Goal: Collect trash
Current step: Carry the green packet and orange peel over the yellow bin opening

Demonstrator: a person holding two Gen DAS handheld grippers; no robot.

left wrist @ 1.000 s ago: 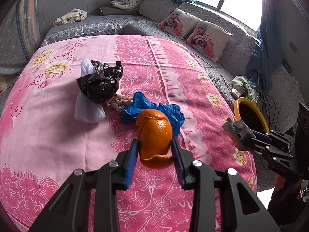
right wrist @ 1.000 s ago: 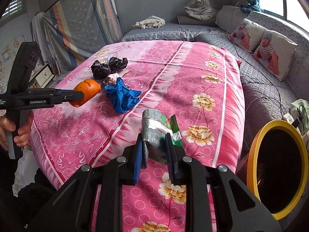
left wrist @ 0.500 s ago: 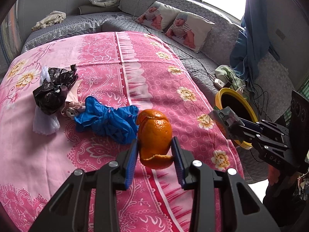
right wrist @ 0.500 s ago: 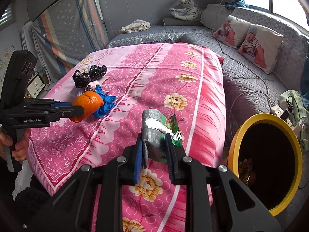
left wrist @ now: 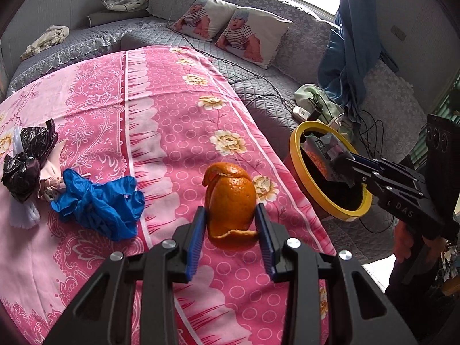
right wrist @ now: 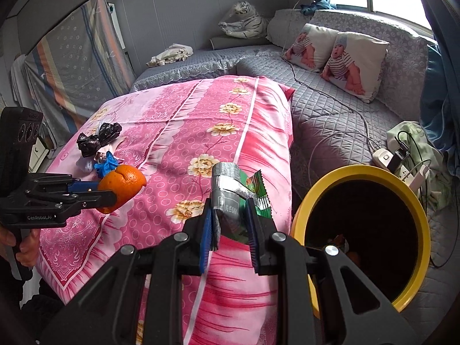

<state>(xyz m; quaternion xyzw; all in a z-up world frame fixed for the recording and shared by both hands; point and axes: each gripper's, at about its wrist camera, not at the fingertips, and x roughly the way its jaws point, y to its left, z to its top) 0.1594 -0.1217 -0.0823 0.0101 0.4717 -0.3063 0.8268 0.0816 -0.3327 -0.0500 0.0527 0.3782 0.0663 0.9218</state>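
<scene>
My left gripper [left wrist: 230,221] is shut on an orange peel [left wrist: 230,198], held in the air over the pink bedspread [left wrist: 172,132]; the right wrist view shows that peel [right wrist: 123,187] in the left gripper [right wrist: 115,194] at the left. My right gripper [right wrist: 230,221] is shut on a silver and green snack wrapper [right wrist: 233,192], just left of the yellow-rimmed bin [right wrist: 408,201]. In the left wrist view the right gripper [left wrist: 339,168] holds the wrapper [left wrist: 322,155] over the bin [left wrist: 296,166]. A blue glove [left wrist: 97,204] and a black bag [left wrist: 26,158] lie on the spread.
White tissue [left wrist: 21,215] lies under the black bag. Grey quilted bedding [right wrist: 330,120] surrounds the pink spread, with two baby-print pillows [right wrist: 339,57] at the back. A power strip with cables [right wrist: 402,161] sits behind the bin. A hand [right wrist: 17,247] grips the left tool's handle.
Both grippers have swung rightward toward the bin with their loads. The wrapper now hangs over the bin's rim in the left wrist view. The glove and black bag slid left in view.
</scene>
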